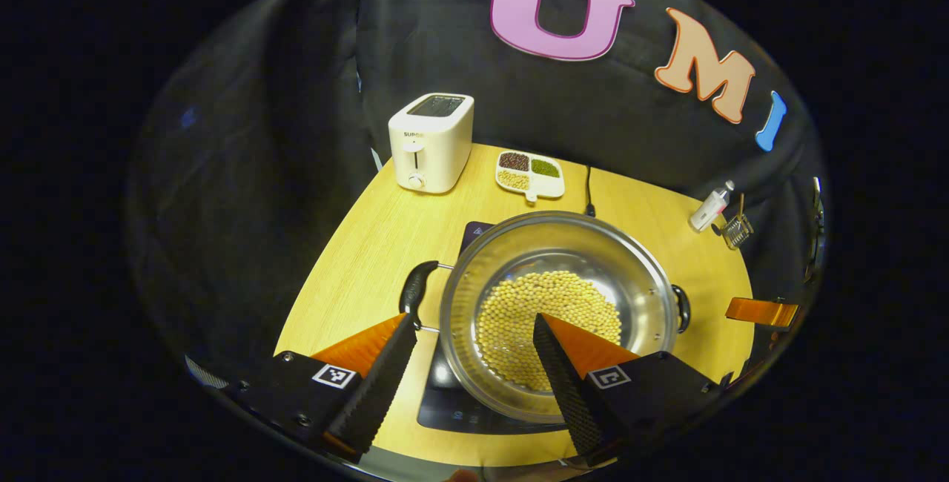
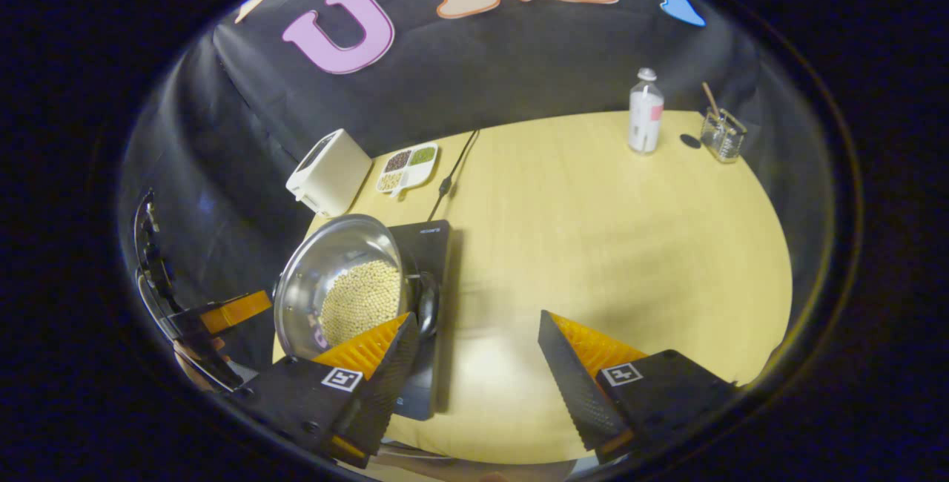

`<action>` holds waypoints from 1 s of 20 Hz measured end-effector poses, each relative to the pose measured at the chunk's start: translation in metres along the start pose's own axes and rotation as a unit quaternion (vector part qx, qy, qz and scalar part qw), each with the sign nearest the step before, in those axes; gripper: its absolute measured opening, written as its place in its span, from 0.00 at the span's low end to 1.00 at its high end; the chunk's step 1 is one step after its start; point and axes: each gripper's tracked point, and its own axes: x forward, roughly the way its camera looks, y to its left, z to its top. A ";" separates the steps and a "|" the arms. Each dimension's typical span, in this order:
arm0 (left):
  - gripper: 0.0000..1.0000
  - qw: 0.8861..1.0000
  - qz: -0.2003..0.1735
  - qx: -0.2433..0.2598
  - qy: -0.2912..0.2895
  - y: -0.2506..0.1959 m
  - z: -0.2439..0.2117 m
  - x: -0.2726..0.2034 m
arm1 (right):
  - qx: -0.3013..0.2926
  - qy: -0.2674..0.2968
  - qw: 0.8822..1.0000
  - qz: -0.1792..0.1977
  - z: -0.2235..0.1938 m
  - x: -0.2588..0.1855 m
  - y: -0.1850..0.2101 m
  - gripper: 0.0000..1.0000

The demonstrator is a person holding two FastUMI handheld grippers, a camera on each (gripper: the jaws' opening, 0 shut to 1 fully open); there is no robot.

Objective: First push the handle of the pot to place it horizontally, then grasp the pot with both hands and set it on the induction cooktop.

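A steel pot [image 1: 563, 252] holding pale beans [image 1: 545, 322] sits on the black induction cooktop [image 1: 460, 404] in the left gripper view. It has black handles on its left [image 1: 415, 288] and right [image 1: 681, 308]. My left gripper [image 1: 474, 319] is open and straddles the pot's left rim, one fingertip by the left handle and the other over the beans. In the right gripper view the pot [image 2: 326, 267] rests on the cooktop [image 2: 437, 245] at the left. My right gripper [image 2: 478, 317] is open over the table, its left finger close to the pot's near handle [image 2: 428, 304].
A white toaster [image 1: 431, 142] and a divided dish of grains [image 1: 529, 173] stand at the back of the wooden table [image 2: 630, 245]. A cable [image 2: 452, 170] runs to the cooktop. A small bottle [image 2: 645, 113] and a glass holder [image 2: 721, 135] stand far right.
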 end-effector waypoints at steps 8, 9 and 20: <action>0.97 0.993 0.009 0.006 -0.118 -0.140 0.021 -0.104 | -0.046 -0.119 0.992 -0.022 0.054 -0.115 -0.108 0.93; 0.97 0.991 0.010 0.004 -0.135 -0.156 0.024 -0.116 | -0.053 -0.137 0.989 -0.022 0.064 -0.129 -0.119 0.92; 0.94 0.956 0.025 0.003 -0.292 -0.262 0.067 -0.213 | -0.118 -0.325 0.938 -0.017 0.164 -0.248 -0.153 0.92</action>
